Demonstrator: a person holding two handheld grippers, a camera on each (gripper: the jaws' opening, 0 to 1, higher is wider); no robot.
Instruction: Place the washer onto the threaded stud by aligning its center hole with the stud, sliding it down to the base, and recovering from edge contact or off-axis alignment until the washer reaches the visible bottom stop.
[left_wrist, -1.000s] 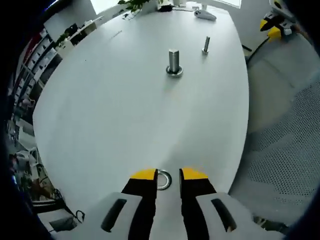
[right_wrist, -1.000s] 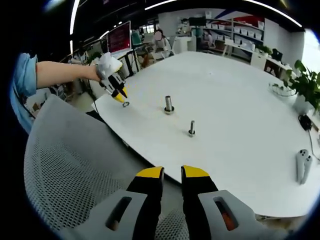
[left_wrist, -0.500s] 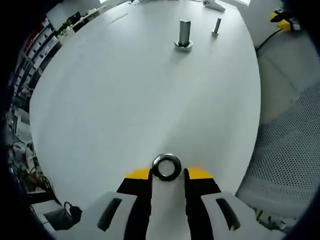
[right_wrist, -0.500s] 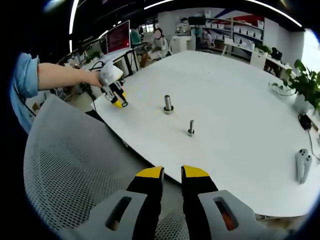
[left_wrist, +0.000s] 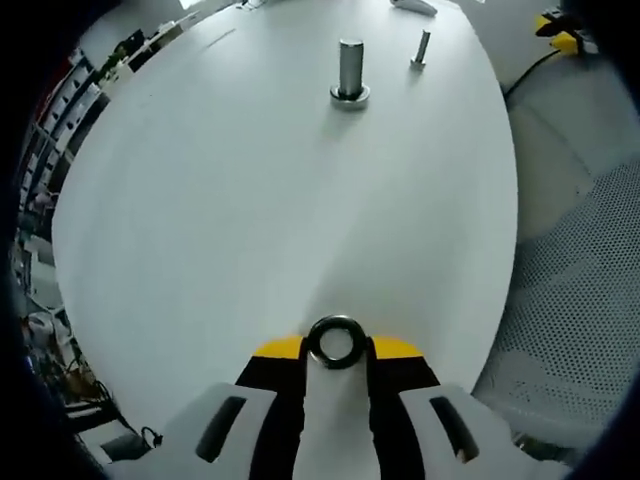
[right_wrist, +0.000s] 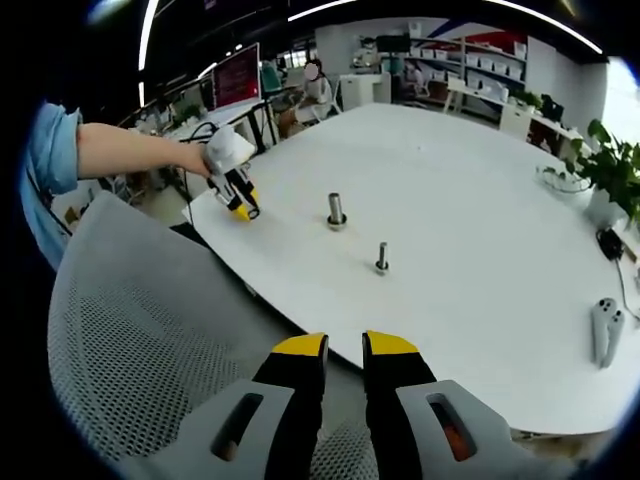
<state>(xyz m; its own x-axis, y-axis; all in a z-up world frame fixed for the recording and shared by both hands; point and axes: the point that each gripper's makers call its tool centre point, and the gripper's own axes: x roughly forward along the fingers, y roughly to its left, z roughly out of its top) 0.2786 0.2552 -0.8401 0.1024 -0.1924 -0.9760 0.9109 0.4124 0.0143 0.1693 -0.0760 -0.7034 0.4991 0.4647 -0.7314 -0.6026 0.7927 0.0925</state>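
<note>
A dark metal washer (left_wrist: 335, 342) sits upright between my left gripper's (left_wrist: 335, 350) yellow-tipped fingers, which are shut on it above the near part of the white table (left_wrist: 250, 200). The thick threaded stud (left_wrist: 350, 72) stands upright on its base far ahead, with a thinner bolt (left_wrist: 421, 48) beyond it to the right. In the right gripper view, the left gripper (right_wrist: 243, 209) hangs over the table's left edge, left of the stud (right_wrist: 336, 211) and the thin bolt (right_wrist: 382, 257). My right gripper (right_wrist: 343, 347) is held over a mesh chair, its fingers a narrow gap apart, holding nothing.
A grey mesh chair (right_wrist: 150, 340) stands against the table's near edge, also in the left gripper view as mesh chair (left_wrist: 570, 300). A white controller (right_wrist: 604, 331) lies at the table's right. A potted plant (right_wrist: 605, 170) stands at the far right. A person's sleeve and forearm (right_wrist: 110, 150) reach in from the left.
My left gripper has closed on the washer and lifted it off the table; it now stands upright between the fingers. The right gripper has stayed still.
</note>
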